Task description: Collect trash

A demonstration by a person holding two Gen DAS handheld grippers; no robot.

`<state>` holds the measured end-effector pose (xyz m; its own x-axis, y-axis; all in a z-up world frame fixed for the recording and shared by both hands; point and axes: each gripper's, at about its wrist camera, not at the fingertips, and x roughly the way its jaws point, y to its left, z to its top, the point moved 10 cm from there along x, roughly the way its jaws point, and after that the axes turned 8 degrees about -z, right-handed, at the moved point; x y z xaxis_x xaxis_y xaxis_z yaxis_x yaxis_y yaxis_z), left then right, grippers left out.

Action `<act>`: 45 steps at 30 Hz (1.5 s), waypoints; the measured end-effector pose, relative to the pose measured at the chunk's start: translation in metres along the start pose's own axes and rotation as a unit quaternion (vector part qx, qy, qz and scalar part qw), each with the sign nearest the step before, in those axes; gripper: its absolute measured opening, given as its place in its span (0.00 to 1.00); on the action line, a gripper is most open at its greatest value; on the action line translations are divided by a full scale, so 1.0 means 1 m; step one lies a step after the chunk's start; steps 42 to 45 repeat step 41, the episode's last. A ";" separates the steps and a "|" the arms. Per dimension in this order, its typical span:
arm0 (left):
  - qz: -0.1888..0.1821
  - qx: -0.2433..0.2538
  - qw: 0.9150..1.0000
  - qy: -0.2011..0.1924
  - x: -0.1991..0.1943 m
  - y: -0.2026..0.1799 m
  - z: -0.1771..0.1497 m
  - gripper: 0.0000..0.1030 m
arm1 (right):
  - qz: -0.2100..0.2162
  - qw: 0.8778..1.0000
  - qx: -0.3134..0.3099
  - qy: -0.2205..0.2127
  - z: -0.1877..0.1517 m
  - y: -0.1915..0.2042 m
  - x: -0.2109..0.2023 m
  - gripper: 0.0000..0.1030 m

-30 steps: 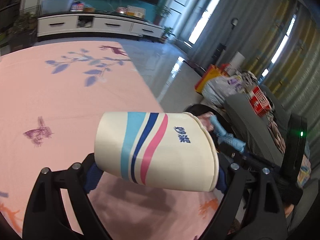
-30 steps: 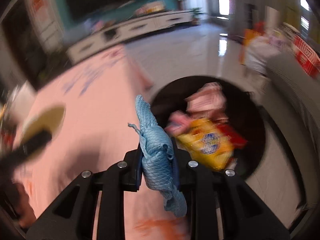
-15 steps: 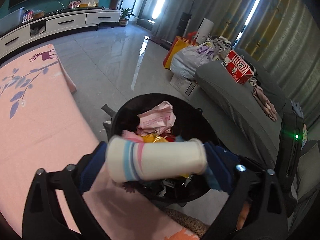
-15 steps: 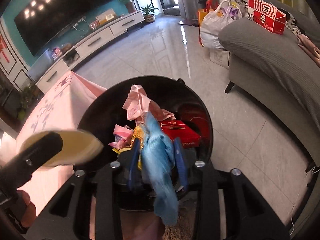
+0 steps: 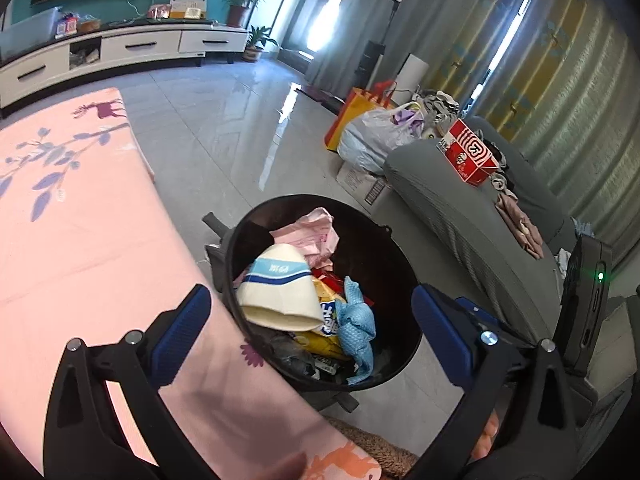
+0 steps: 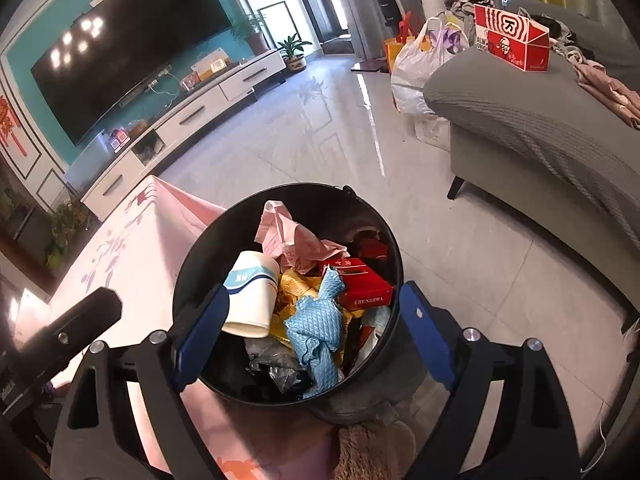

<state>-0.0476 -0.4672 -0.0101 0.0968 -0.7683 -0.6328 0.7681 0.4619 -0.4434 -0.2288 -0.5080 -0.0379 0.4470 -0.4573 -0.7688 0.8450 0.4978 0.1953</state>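
Note:
A black trash bin (image 5: 404,256) (image 6: 384,224) stands on the floor beside the pink-clothed table (image 5: 80,232) (image 6: 132,260). Inside it lie a cream paper cup with blue stripes (image 5: 276,292) (image 6: 250,292), a crumpled blue cloth (image 5: 356,324) (image 6: 316,328), pink paper (image 6: 288,236), a red carton (image 6: 360,284) and yellow wrappers. My left gripper (image 5: 310,320) hovers above the bin, wide open and empty. My right gripper (image 6: 314,324) is also over the bin, its jaws opening with nothing between them; the cloth lies below in the bin.
A grey sofa (image 5: 460,216) (image 6: 540,112) with a red box (image 5: 470,156) (image 6: 512,42) stands right of the bin. Bags (image 5: 376,132) sit on the tiled floor beyond. A TV cabinet (image 5: 120,52) lines the far wall. The other gripper's black body (image 6: 60,340) shows at left.
Both grippers swung from the table to above the bin. The left let go of the paper cup and the right let go of the blue cloth; both now lie in the bin.

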 end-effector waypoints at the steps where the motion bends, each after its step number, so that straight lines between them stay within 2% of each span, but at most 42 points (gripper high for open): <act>1: 0.003 0.005 1.000 -0.001 -0.004 -0.002 -0.001 0.97 | -0.005 1.000 -0.002 -0.003 0.000 0.000 -0.001 0.83; 4: 0.004 0.013 1.000 -0.003 -0.012 -0.005 -0.002 0.97 | -0.013 1.000 -0.009 -0.009 -0.001 0.001 -0.005 0.85; 11: 0.028 0.003 1.000 -0.005 -0.023 -0.002 -0.020 0.97 | -0.017 0.999 -0.027 -0.034 0.001 0.008 -0.018 0.97; 16: 0.053 -0.008 0.998 -0.024 -0.030 0.008 -0.019 0.97 | -0.018 0.998 -0.030 -0.045 0.004 0.011 -0.025 0.97; 26: 0.031 -0.018 0.999 -0.015 -0.030 0.009 -0.027 0.97 | -0.045 0.997 -0.008 -0.066 0.010 -0.001 -0.032 0.97; 33: 0.032 -0.012 0.999 -0.022 -0.033 0.007 -0.028 0.97 | -0.063 0.995 -0.017 -0.071 0.010 -0.003 -0.032 0.97; 45: 0.036 -0.025 0.998 -0.036 -0.043 0.012 -0.023 0.97 | -0.044 0.997 -0.016 -0.061 0.011 0.006 -0.039 0.97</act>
